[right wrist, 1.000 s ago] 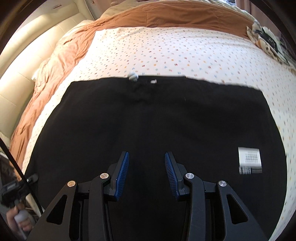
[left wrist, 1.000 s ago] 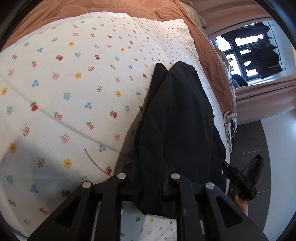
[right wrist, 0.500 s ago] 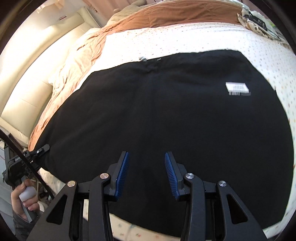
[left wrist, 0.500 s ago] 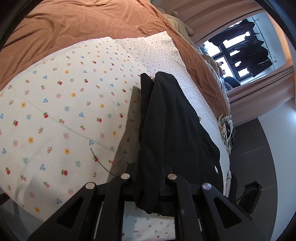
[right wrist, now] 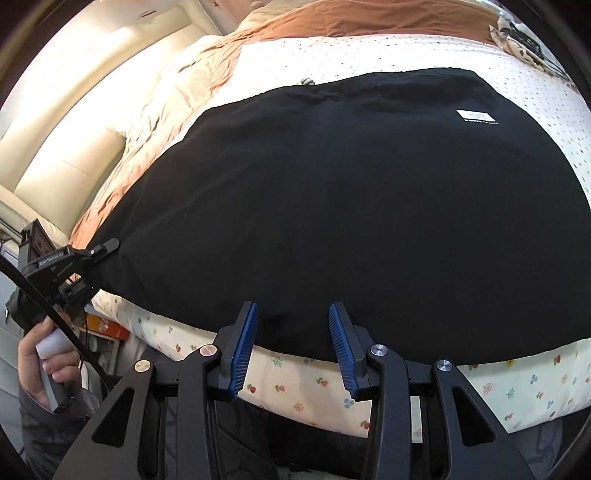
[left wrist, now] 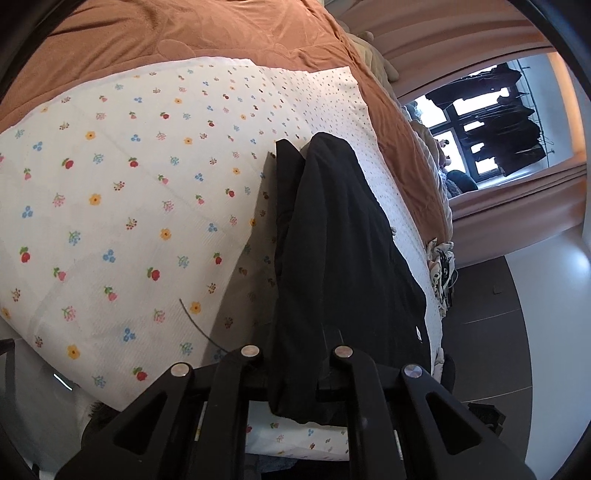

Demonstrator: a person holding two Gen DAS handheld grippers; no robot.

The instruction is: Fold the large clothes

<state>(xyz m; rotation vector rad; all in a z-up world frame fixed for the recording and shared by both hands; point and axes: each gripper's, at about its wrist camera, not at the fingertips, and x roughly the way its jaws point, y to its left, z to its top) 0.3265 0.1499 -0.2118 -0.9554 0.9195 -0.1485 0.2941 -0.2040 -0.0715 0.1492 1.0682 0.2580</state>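
A large black garment (right wrist: 351, 206) lies spread on the flowered white sheet (right wrist: 509, 384) of a bed, with a white label (right wrist: 478, 116) near its far right corner. My right gripper (right wrist: 293, 325) is open and empty, its blue pads (right wrist: 245, 343) at the garment's near hem. My left gripper (left wrist: 295, 373) is shut on the garment's corner (left wrist: 332, 258) and lifts that edge off the sheet (left wrist: 129, 221). It also shows in the right wrist view (right wrist: 107, 245), pinching the left corner.
A brown blanket (left wrist: 184, 33) covers the far part of the bed. A cream padded headboard (right wrist: 66, 140) stands at the left. A window with hanging dark clothes (left wrist: 491, 122) and a dark floor (left wrist: 487, 332) lie beyond the bed's edge. Small clutter (right wrist: 521, 37) sits at the far right.
The right gripper has pulled back from over the garment to its near hem, still open. The left gripper keeps its hold on the corner and has drawn back and up.
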